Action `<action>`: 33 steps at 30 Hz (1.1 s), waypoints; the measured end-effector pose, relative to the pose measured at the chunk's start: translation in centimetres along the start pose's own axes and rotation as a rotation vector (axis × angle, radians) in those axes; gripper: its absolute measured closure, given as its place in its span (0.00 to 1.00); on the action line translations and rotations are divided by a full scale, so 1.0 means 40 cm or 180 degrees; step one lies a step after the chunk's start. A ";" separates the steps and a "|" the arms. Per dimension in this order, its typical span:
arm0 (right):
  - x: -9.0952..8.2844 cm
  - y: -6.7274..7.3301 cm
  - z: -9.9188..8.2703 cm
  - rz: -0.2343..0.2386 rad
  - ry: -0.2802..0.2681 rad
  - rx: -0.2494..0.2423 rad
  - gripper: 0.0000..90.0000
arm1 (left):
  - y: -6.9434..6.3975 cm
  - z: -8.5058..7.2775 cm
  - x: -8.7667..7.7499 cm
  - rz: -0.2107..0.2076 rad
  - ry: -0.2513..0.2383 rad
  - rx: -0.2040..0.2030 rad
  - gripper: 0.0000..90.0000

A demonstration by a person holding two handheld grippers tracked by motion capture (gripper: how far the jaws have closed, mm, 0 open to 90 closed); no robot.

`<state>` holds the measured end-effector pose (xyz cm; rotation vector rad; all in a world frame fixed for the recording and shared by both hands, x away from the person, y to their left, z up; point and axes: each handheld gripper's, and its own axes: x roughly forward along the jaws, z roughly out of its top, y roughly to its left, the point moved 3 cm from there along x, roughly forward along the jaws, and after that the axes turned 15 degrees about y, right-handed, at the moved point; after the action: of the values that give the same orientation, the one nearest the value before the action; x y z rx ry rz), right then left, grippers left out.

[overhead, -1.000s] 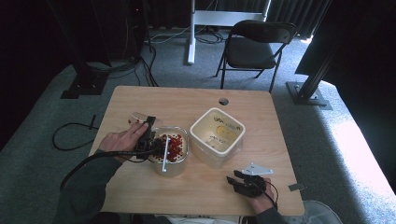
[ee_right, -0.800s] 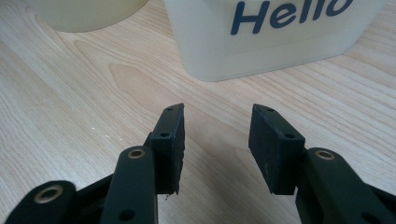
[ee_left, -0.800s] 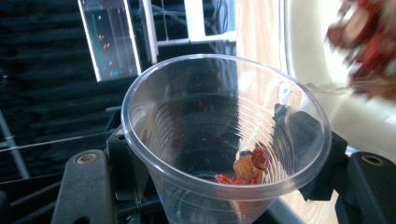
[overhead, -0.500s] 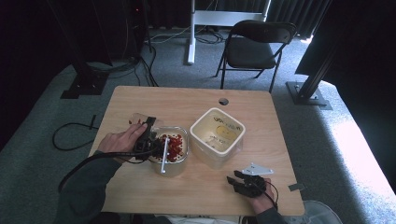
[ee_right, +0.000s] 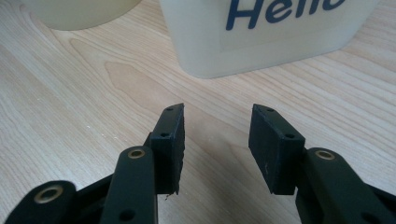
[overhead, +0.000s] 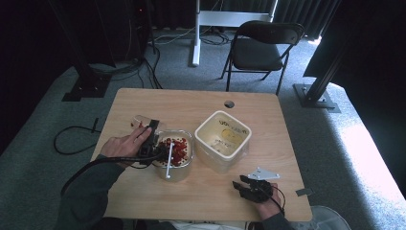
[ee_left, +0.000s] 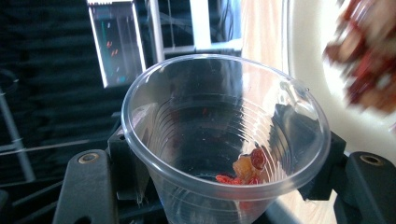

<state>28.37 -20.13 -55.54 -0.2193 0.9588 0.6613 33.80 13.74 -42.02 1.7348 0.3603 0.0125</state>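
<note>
Clear plastic cup [ee_left: 224, 140] is clamped between left gripper [ee_left: 219, 186] jaws, tipped beside the container of red pieces [overhead: 176, 152]. Right gripper [ee_right: 217, 144] is held released, nothing between its jaws, white tub [ee_right: 261, 32] just ahead.

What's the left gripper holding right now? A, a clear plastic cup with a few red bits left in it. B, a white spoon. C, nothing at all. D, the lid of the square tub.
A: in the left gripper view the left gripper clamps a clear plastic cup with a few red pieces at its bottom.
</note>
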 end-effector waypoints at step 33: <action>-0.009 0.003 -0.005 -0.0011 -0.0040 0.0005 0.61 | 0.215 0.012 0.013 -0.2321 -0.1683 -0.2893 0.36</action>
<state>28.03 -20.29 -55.33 -0.2152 0.9466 0.6582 36.40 12.12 -33.96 0.6019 0.4728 -0.6925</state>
